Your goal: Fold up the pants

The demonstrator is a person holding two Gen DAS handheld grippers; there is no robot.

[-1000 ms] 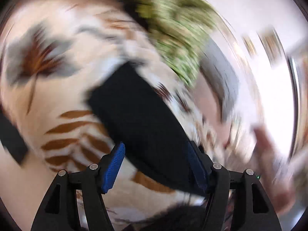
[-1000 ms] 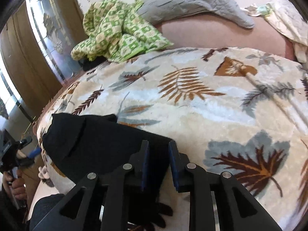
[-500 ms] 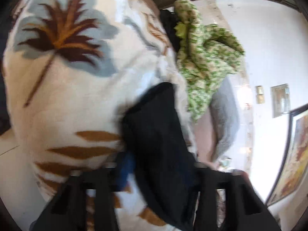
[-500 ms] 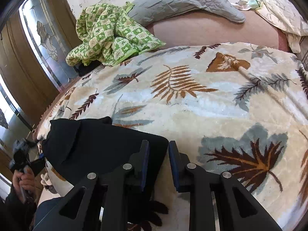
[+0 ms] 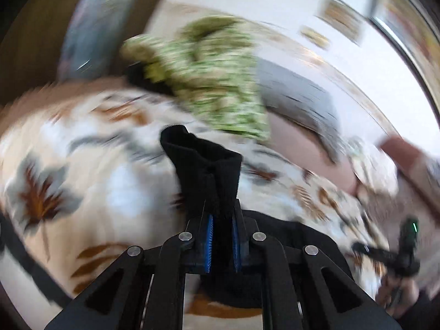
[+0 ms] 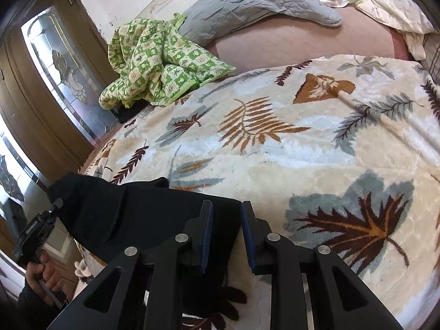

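The black pants [image 6: 132, 217] lie folded at the near left corner of the leaf-patterned blanket [image 6: 288, 151]. My left gripper [image 5: 221, 211] is shut on one end of the pants [image 5: 203, 170] and holds that end bunched and lifted above the blanket. It shows at the far left of the right wrist view [image 6: 35, 231], held by a hand at the pants' left end. My right gripper [image 6: 227, 214] is shut on the pants' right edge, low on the blanket. The left wrist view is blurred by motion.
A crumpled green checked quilt [image 6: 159, 63] and a grey pillow [image 6: 255, 2] lie at the far side of the bed. A cream cloth [image 6: 393, 2] is at the far right. A wooden door with glass panels [image 6: 52, 82] stands to the left.
My left gripper has closed on the end of the pants and lifted it, swinging its view toward the bed's far side. My right gripper has stayed in place.
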